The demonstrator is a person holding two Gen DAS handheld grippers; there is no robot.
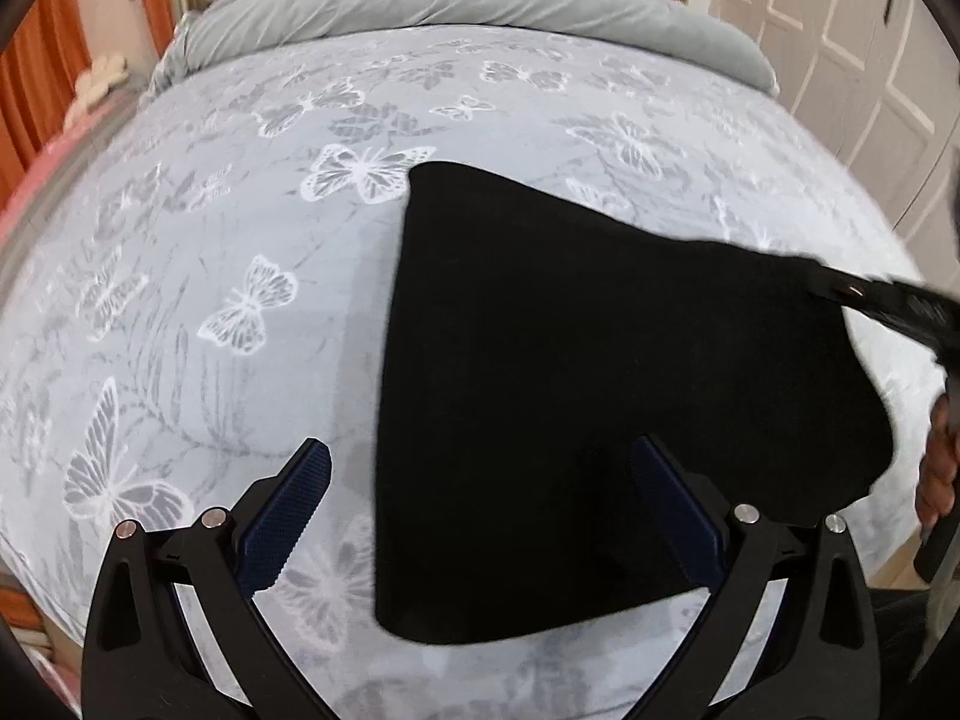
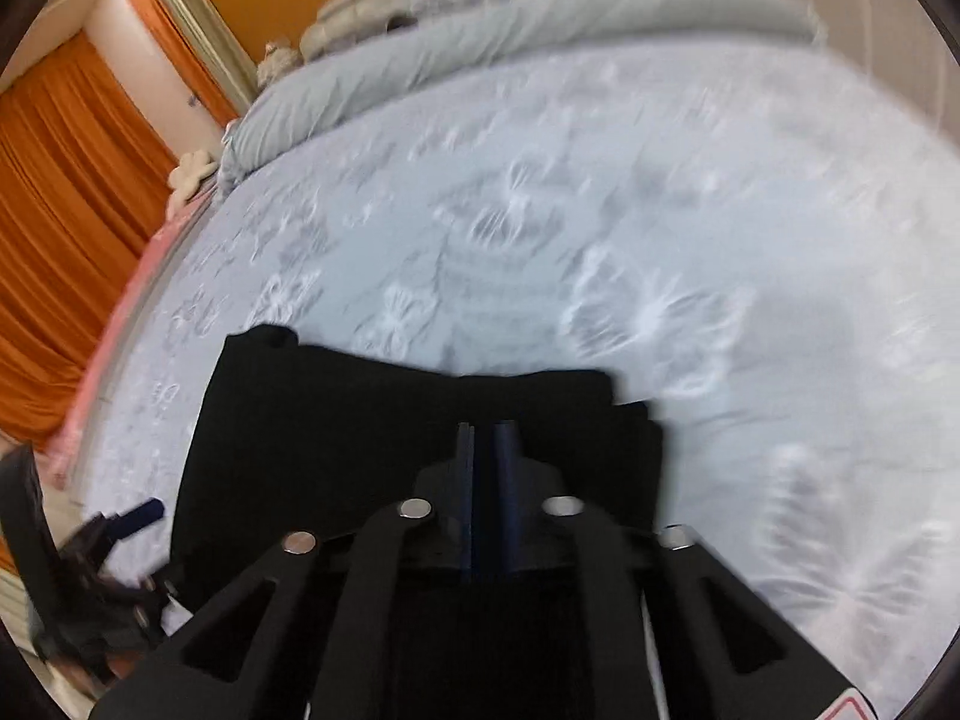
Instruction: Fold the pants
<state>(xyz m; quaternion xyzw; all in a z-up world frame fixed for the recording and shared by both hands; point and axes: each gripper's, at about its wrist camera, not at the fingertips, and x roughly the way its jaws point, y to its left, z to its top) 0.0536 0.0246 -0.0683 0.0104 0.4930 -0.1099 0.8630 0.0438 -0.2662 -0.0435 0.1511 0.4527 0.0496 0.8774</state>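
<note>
Here, a bed (image 1: 240, 240) with a pale sheet printed with butterflies is filling most of both views, with a rolled grey duvet (image 1: 450, 6) lying across its far end and orange curtains (image 2: 66, 210) hanging to the left. The black pants (image 1: 570, 390) are lying folded on the sheet near the bed's front edge, one corner stretching up and rightward to the right tool (image 1: 852, 291), which is pinching that fabric. In the right wrist view, the right tool's pads are standing narrowly apart, with a thin gap showing between them above the dark cloth. The left tool (image 1: 480, 516) is hovering wide over the pants' near left edge, its blue pads gripping nothing. A hand (image 1: 939, 468) is showing at the right border.
</note>
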